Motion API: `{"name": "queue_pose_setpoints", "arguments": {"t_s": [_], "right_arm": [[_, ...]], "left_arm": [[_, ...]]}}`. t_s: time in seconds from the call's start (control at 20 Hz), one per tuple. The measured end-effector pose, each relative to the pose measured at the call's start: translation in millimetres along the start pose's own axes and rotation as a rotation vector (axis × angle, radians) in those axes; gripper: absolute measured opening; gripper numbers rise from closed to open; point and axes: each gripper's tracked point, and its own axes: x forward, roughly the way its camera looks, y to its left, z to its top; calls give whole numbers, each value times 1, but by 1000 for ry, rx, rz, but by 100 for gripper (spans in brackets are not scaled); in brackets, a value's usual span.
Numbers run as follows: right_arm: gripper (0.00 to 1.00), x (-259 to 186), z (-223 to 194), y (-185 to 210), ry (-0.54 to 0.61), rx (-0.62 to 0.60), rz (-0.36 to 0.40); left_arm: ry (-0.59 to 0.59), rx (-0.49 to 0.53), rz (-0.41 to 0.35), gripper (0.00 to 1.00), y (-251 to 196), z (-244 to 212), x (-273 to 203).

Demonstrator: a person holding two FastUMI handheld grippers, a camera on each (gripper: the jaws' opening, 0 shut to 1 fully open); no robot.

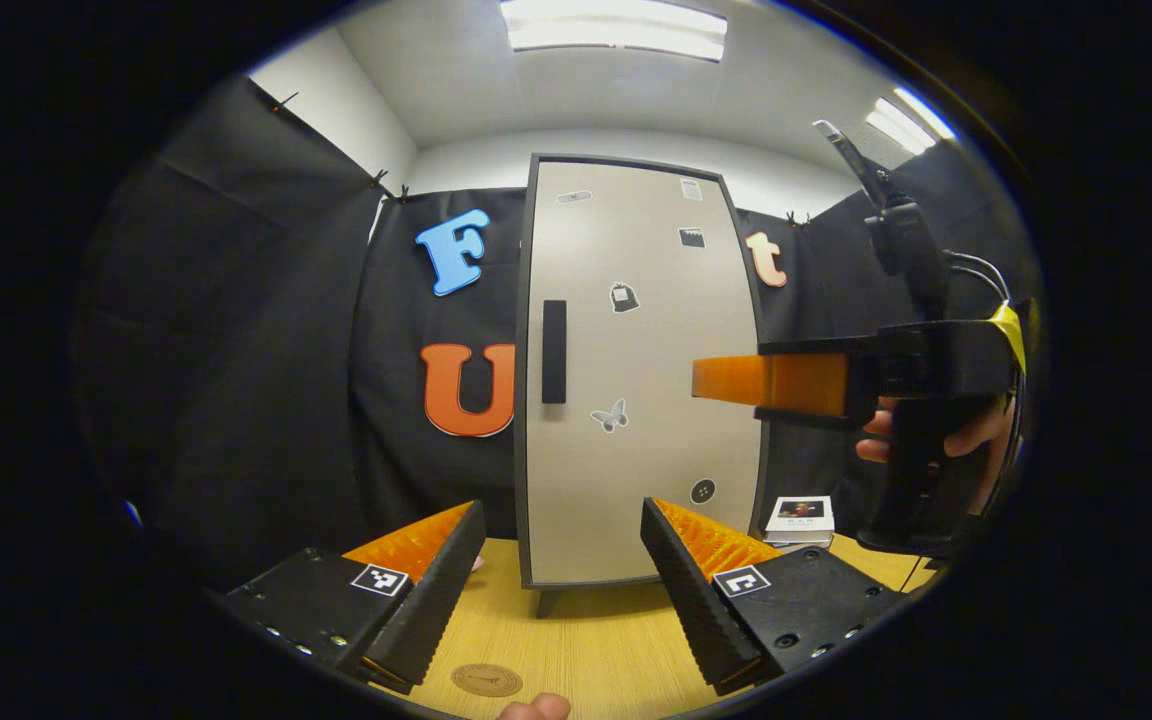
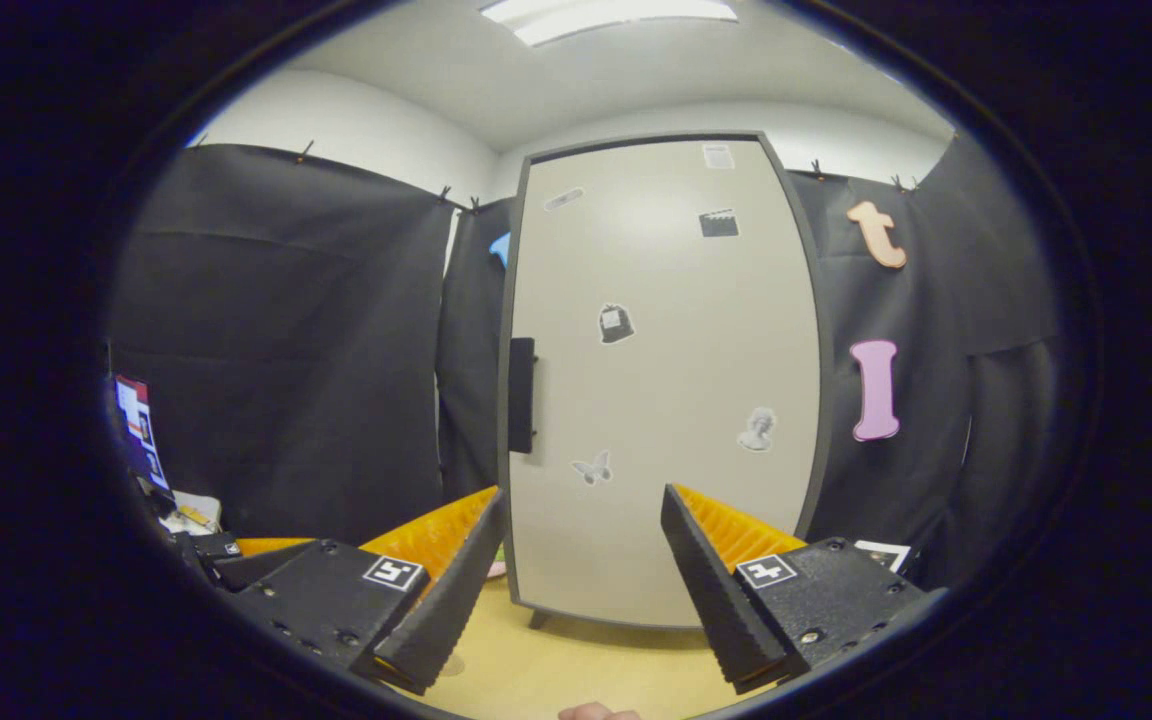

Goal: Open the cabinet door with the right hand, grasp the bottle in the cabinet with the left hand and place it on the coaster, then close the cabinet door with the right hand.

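A tall pale cabinet [image 1: 636,400] stands on the wooden table [image 1: 596,650] with its door shut, which hides the inside. Its black handle [image 1: 554,352] runs upright near the door's left edge. A round brown coaster [image 1: 486,680] lies on the table in front, just left of the cabinet. My left gripper [image 1: 561,590] is open and empty, low over the table and short of the door. My right gripper [image 1: 704,381], held by a hand, hovers before the door's right half at handle height. In the right gripper view it [image 2: 576,590] is open and faces the door [image 2: 656,400], right of the handle [image 2: 521,395].
A small white box [image 1: 801,518] lies on the table to the right of the cabinet. Black cloth walls close in behind and on both sides. A lit screen [image 2: 141,430] and some clutter sit at the far left. A fingertip [image 1: 534,708] shows at the table's near edge.
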Motion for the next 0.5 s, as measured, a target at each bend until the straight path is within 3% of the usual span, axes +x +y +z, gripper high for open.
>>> {"name": "queue_pose_setpoints", "arguments": {"t_s": [0.5], "right_arm": [[99,71,7,34,22,-14,80]], "left_arm": [[13,-6,31,95,15,-5,-4]]}}
